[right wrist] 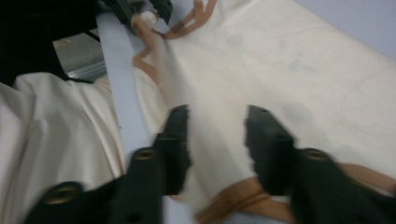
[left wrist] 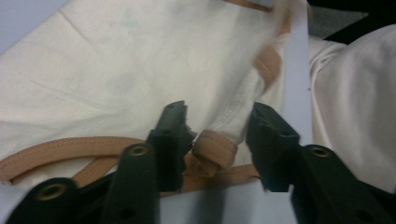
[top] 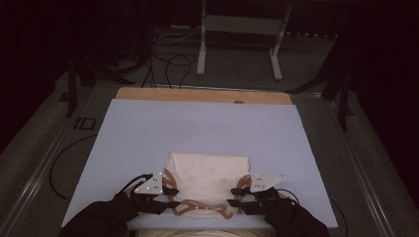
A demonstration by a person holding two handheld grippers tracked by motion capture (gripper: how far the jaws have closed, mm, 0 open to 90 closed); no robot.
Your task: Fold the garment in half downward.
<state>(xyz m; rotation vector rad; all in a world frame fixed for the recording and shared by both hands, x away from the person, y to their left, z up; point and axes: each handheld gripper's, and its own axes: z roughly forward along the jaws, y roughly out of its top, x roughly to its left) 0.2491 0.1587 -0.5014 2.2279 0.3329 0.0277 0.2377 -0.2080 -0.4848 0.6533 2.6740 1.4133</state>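
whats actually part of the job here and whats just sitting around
In the job:
- cream bag with tan straps
- left gripper, jaws open around a fold of bag edge
- right gripper, jaws open over the bag
- blue mat under the bag

Just around:
- cables on the floor
- white stand behind the table

Both of the person's forearms, in dark sleeves, are coming in low from the near edge, the hands angling inward toward each other. The left gripper (top: 171, 197) is holding its jaws parted, and the right gripper (top: 233, 197) is mirroring it well apart, its jaws also spread wide.
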